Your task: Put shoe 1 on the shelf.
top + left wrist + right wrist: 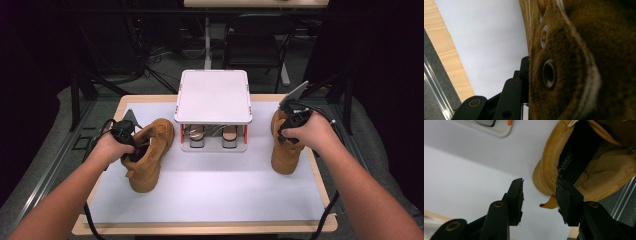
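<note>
Two tan suede boots stand on the white mat. The left boot point(147, 157) sits left of centre, and my left gripper point(134, 148) reaches into its opening, shut on the eyelet flap. In the left gripper view that flap point(564, 67) presses against one black finger point(511, 92), and the other jaw is hidden behind it. The right boot point(286, 150) stands near the mat's right edge. My right gripper point(538, 183) hovers just above its heel collar point(544, 172), open. One jaw is outside the boot, the other over the black insole point(574, 155), and neither pad touches.
A white two-level rack point(214, 97) stands at the back centre, with a pair of shoes point(197, 134) on its lower level. The mat point(215, 190) lies on a wooden table. A dark chair point(257, 40) and stands are on the floor beyond.
</note>
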A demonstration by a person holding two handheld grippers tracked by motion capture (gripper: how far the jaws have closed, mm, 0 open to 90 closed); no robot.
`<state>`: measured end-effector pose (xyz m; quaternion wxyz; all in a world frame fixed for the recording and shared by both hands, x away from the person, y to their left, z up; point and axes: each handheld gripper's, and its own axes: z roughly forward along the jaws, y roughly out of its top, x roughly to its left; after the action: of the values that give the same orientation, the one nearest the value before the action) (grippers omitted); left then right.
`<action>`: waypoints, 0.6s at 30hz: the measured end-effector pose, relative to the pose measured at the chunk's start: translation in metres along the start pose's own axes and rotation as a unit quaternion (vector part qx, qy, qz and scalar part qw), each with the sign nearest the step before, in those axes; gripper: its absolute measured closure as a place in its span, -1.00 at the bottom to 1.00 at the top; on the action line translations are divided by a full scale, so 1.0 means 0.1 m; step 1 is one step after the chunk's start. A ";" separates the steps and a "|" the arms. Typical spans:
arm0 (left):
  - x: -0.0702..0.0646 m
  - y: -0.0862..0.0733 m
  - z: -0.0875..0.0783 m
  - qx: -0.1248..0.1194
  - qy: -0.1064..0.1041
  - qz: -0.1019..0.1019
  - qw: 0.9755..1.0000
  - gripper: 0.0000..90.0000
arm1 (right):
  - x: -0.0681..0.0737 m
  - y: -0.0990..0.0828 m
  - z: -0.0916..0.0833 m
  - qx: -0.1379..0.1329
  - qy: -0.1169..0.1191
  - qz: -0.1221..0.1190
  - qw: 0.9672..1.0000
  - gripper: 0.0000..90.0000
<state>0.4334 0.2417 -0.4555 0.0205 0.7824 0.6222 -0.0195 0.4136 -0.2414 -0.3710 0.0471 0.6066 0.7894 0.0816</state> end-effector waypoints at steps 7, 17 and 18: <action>0.00 0.00 0.00 0.000 0.001 0.001 1.000 0.68 | -0.04 0.19 0.10 0.015 -0.022 0.029 0.999 0.25; 0.00 0.00 0.00 0.002 0.000 0.001 1.000 0.68 | -0.11 0.38 0.39 0.026 -0.017 0.070 0.997 0.26; 0.00 0.00 0.00 0.002 0.000 0.001 1.000 0.68 | -0.11 0.40 0.41 0.030 -0.019 0.070 0.997 0.27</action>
<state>0.4339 0.2419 -0.4556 0.0194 0.7831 0.6213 -0.0207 0.4616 -0.2393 -0.4042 0.0381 0.6628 0.7462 0.0492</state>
